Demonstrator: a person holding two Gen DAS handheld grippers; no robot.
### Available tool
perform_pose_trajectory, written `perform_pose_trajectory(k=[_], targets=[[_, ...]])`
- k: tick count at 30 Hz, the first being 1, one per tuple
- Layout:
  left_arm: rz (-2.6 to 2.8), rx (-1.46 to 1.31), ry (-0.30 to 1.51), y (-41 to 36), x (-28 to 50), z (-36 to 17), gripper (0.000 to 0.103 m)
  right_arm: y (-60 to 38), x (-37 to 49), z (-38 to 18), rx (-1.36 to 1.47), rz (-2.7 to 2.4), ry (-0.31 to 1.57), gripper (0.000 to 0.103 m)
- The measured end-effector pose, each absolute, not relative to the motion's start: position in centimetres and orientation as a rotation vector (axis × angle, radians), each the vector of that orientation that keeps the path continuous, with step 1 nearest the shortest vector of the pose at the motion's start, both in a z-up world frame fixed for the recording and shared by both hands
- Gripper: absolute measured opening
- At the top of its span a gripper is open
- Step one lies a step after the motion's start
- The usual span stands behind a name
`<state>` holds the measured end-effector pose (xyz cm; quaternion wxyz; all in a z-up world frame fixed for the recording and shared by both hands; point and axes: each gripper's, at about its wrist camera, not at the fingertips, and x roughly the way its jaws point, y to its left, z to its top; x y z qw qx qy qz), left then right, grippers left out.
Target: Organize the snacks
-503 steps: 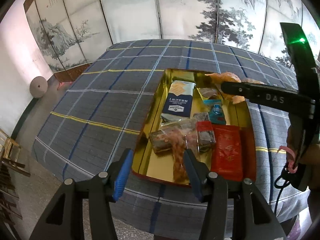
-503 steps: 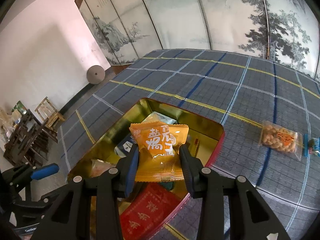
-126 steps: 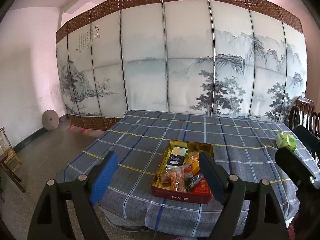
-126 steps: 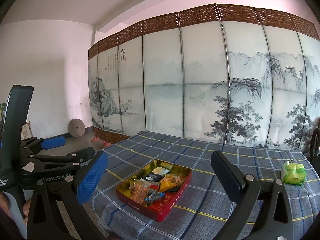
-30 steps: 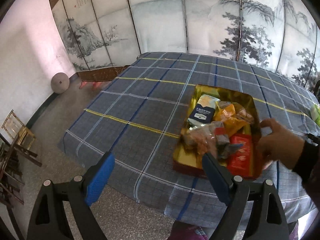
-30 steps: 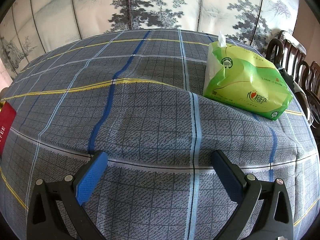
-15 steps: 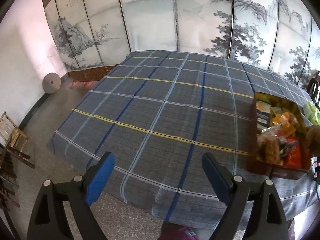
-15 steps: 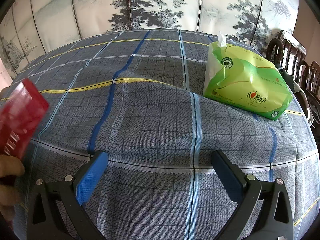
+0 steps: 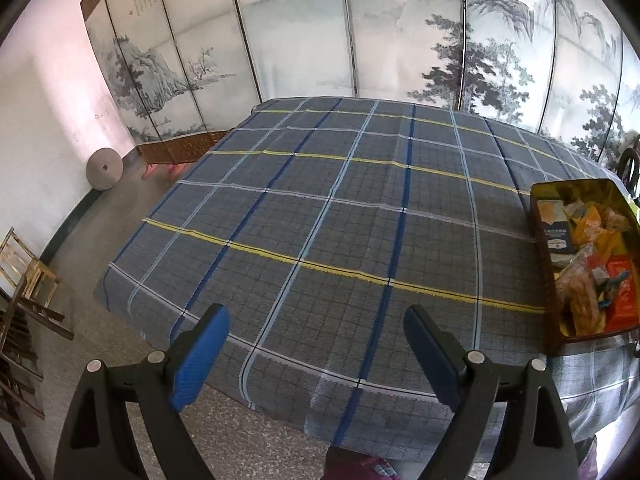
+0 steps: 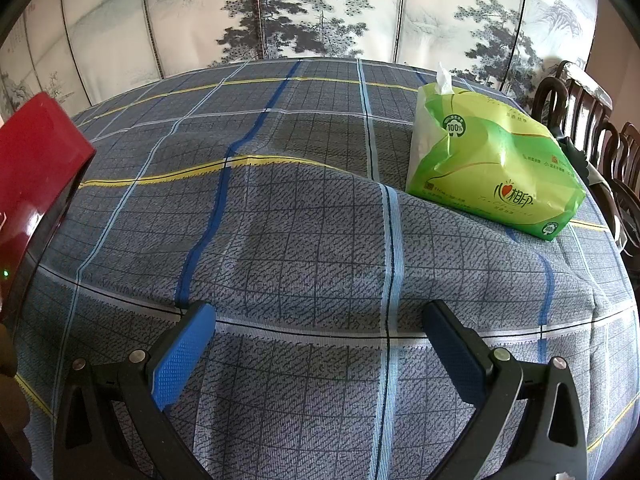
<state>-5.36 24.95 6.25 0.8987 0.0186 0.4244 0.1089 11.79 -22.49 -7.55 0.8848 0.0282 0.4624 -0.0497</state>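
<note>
The red snack tin (image 9: 541, 264) with a gold inside stands at the right edge of the left wrist view, filled with several snack packets (image 9: 588, 256). Its red outer wall (image 10: 36, 168) fills the left edge of the right wrist view, tilted and lifted. My left gripper (image 9: 316, 356) is open and empty above the near edge of the plaid tablecloth (image 9: 340, 216). My right gripper (image 10: 316, 348) is open and empty, low over the cloth (image 10: 304, 232).
A green tissue pack (image 10: 488, 168) lies on the cloth at the right. Dark wooden chairs (image 10: 592, 128) stand past the table's right edge. A painted folding screen (image 9: 360, 40) lines the back wall. A round stone disc (image 9: 105, 169) and wooden chairs (image 9: 24, 280) are at the left.
The tin has slid further right in the left wrist view and risen further into the right wrist view at the left. The hand beside it is no longer visible in the left view.
</note>
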Motion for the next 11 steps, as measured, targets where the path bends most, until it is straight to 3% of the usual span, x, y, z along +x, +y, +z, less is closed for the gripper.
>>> perform_pose_trajectory(k=[11], targets=[[0.227, 0.047, 0.888, 24.80, -4.97, 5.61, 0.091, -22.48, 11.78, -7.55, 0.059, -0.103, 0.962, 0.103]])
